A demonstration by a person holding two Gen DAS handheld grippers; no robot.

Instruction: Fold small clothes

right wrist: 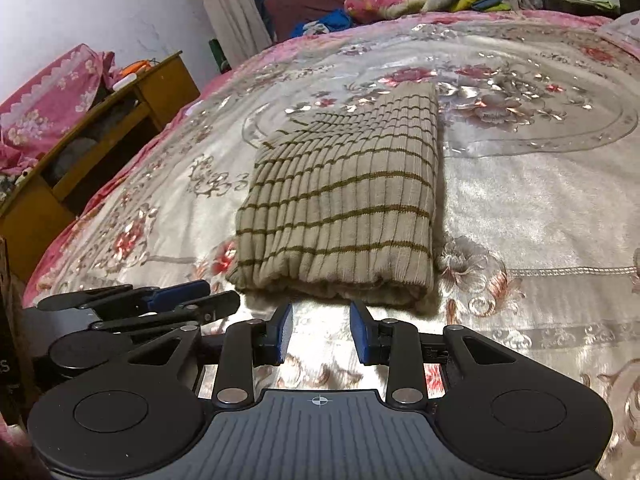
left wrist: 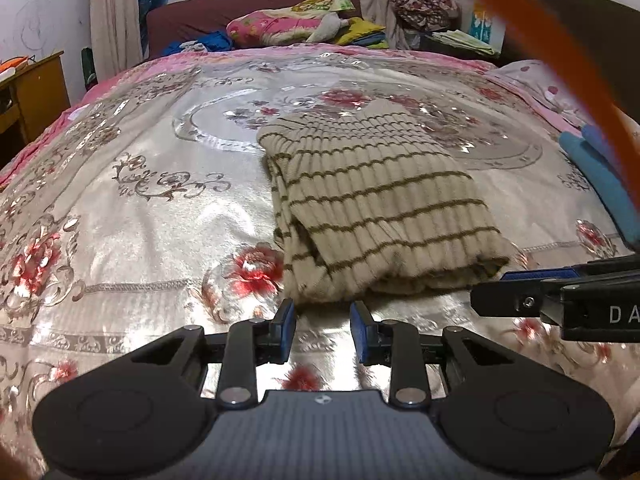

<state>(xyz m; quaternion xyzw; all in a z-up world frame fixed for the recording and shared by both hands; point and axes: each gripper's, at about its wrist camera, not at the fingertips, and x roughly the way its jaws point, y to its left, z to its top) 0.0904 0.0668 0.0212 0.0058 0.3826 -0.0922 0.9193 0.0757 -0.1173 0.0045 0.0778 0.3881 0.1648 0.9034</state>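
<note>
The striped ribbed knit garment (right wrist: 344, 208) is lying folded into a thick rectangle on the satin floral bedspread (right wrist: 520, 208). The left gripper (left wrist: 322, 330) and right gripper (right wrist: 321, 330) are both hovering just short of its near edge, jaws partly open and holding nothing. For another fold, each claw probably needs to be pinching every layer at a near corner.
</note>
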